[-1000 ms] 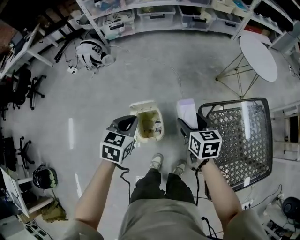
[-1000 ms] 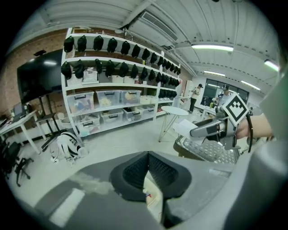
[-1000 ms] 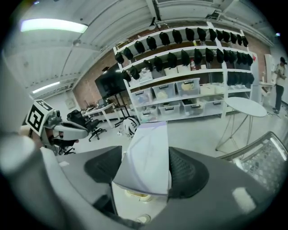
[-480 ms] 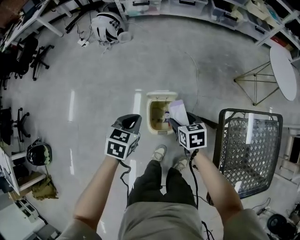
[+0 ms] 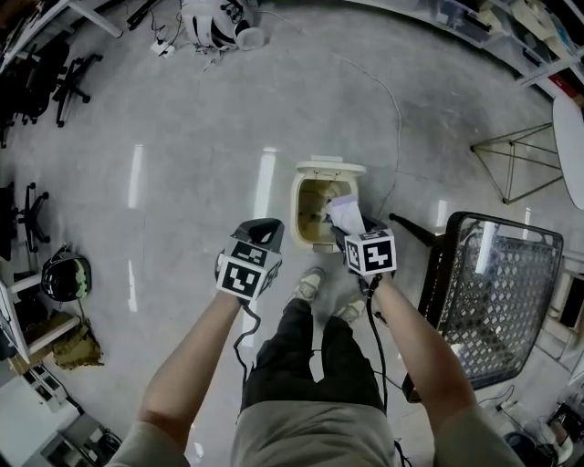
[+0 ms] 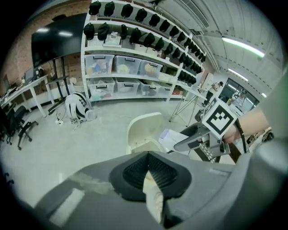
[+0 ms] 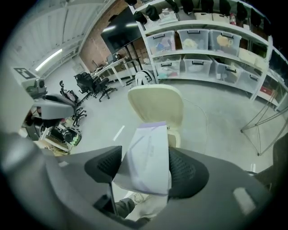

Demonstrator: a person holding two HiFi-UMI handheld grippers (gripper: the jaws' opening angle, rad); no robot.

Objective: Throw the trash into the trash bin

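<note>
A cream trash bin (image 5: 308,205) stands on the grey floor with its lid (image 5: 328,168) flipped up, some rubbish inside. My right gripper (image 5: 350,228) is shut on a white paper packet (image 5: 345,212), held over the bin's right side. In the right gripper view the packet (image 7: 148,157) sticks up between the jaws, with the bin lid (image 7: 156,105) just beyond. My left gripper (image 5: 262,238) hangs left of the bin, shut with nothing in it. In the left gripper view its pads (image 6: 135,170) meet, and the bin (image 6: 143,131) and the packet (image 6: 172,138) lie ahead.
A black mesh cart (image 5: 497,292) stands close on the right. The person's shoes (image 5: 307,285) are just before the bin. A cable (image 5: 392,100) runs across the floor behind it. Shelves with boxes (image 6: 121,67), a helmet (image 5: 214,23) and office chairs (image 5: 50,82) line the far edges.
The person has stepped toward the bin. My right gripper has carried the white packet leftward from beside the bin to over its opening. The left gripper stays shut at the bin's left.
</note>
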